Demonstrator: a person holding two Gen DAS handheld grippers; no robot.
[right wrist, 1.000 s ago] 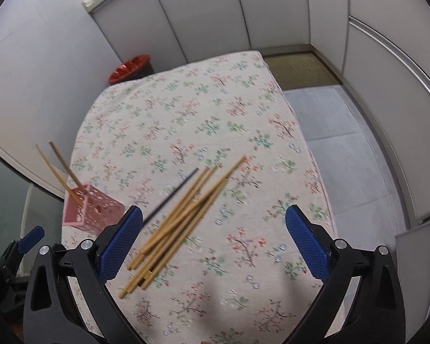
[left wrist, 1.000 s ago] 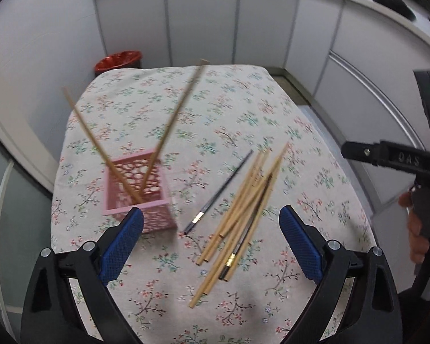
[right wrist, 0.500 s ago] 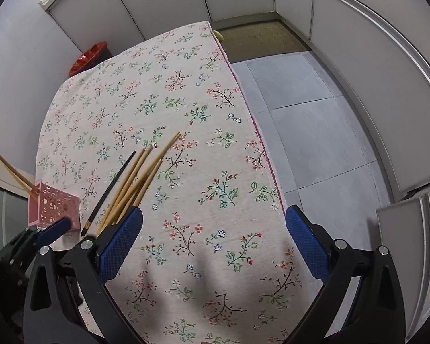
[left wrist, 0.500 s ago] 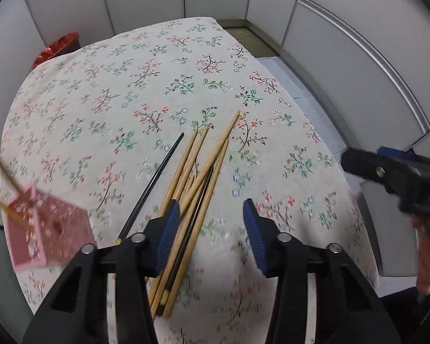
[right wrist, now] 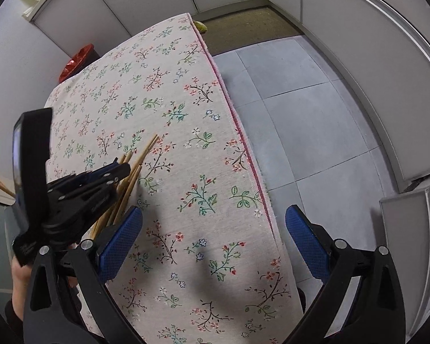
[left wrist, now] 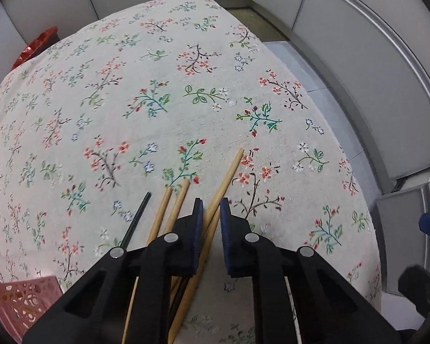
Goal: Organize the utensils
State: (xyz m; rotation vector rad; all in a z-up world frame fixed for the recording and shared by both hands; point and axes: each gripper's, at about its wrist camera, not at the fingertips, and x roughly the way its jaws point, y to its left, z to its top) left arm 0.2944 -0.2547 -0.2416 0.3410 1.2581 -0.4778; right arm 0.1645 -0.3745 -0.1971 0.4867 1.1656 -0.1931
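Chopsticks (left wrist: 183, 218) lie in a loose bundle on the near part of the desk (left wrist: 157, 100), which is covered by a cream cloth printed with small flowers. Most are pale bamboo sticks; one black chopstick (left wrist: 137, 215) lies at the left edge of the bundle, slanting the same way as the rest, tips pointing far and a little right.

Your left gripper (left wrist: 208, 209) is down over the bundle. Its blue-padded jaws are nearly closed, with only a narrow gap, and one long bamboo chopstick (left wrist: 229, 172) runs up through that gap, its far end sticking out well past the fingertips. You cannot tell from either view whether the pads are actually pressing on it. Two more bamboo sticks sit just left of the left jaw.

A pink lattice basket (left wrist: 20, 304) shows at the near left corner of the left wrist view, well apart from the bundle.

Your right gripper (right wrist: 215, 229) hangs above the near right part of the desk with its jaws spread wide and nothing between them. From its camera the left gripper (right wrist: 120, 169) sits to the left, over the bundle (right wrist: 134, 169). A red bin (right wrist: 77, 60) stands on the floor beyond the far left corner of the desk, and grey floor tiles (right wrist: 301, 114) run along the right side.
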